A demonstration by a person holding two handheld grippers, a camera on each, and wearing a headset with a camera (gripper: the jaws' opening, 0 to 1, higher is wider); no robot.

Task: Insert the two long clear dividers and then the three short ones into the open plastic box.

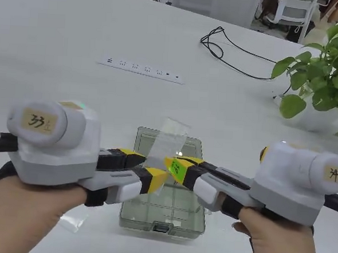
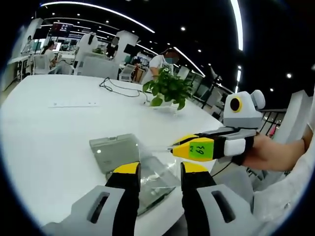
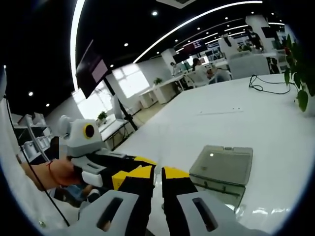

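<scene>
A clear divider (image 1: 169,139) stands tilted just above my two sets of fingertips, which meet over the open plastic box (image 1: 180,227). The box sits on the white table (image 1: 77,29) directly beneath the fingertips, its lid laid back beyond them. My right gripper (image 1: 176,167) has its jaws almost together, apparently pinching the divider's lower edge. My left gripper (image 1: 149,166) has its jaws well apart, holding nothing. Farther beyond the fingertips lie a power strip (image 1: 141,69), a black cable (image 1: 231,47) and a potted plant (image 1: 321,73).
</scene>
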